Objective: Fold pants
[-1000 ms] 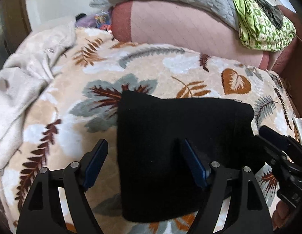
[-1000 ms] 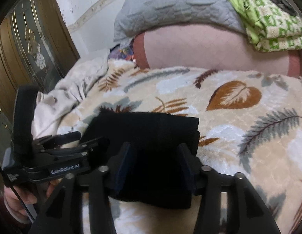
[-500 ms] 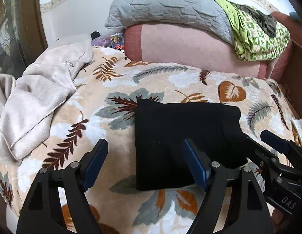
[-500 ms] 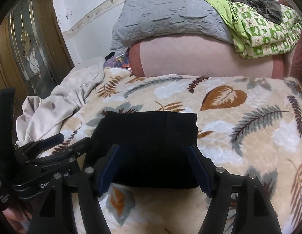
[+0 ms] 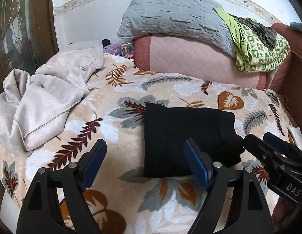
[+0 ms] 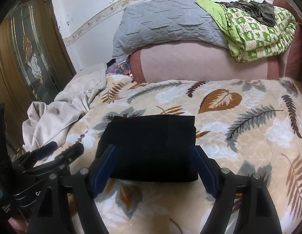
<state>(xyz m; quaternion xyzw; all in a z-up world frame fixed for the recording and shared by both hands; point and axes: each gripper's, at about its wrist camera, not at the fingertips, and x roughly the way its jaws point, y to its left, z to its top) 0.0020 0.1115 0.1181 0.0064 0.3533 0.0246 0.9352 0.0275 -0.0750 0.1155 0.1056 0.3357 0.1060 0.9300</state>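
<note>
The black pants (image 5: 182, 138) lie folded into a compact rectangle on the leaf-patterned blanket (image 5: 112, 101); they also show in the right wrist view (image 6: 153, 146). My left gripper (image 5: 145, 156) is open and empty, held back from the near left edge of the pants. My right gripper (image 6: 153, 165) is open and empty, its blue pads either side of the near edge of the pants, apart from the cloth. The right gripper shows at the right of the left wrist view (image 5: 271, 148), and the left gripper at the left of the right wrist view (image 6: 59, 150).
A crumpled beige garment (image 5: 45, 101) lies at the left of the bed. A pink bolster (image 5: 190, 58), a grey quilted pillow (image 5: 174, 19) and a green patterned quilt (image 5: 256, 44) are stacked at the back. A wooden door (image 6: 24, 58) stands at the left.
Both grippers have pulled back and up from the folded pants, so more of the bed shows. The right gripper's jaws have widened. The pants stay flat on the blanket.
</note>
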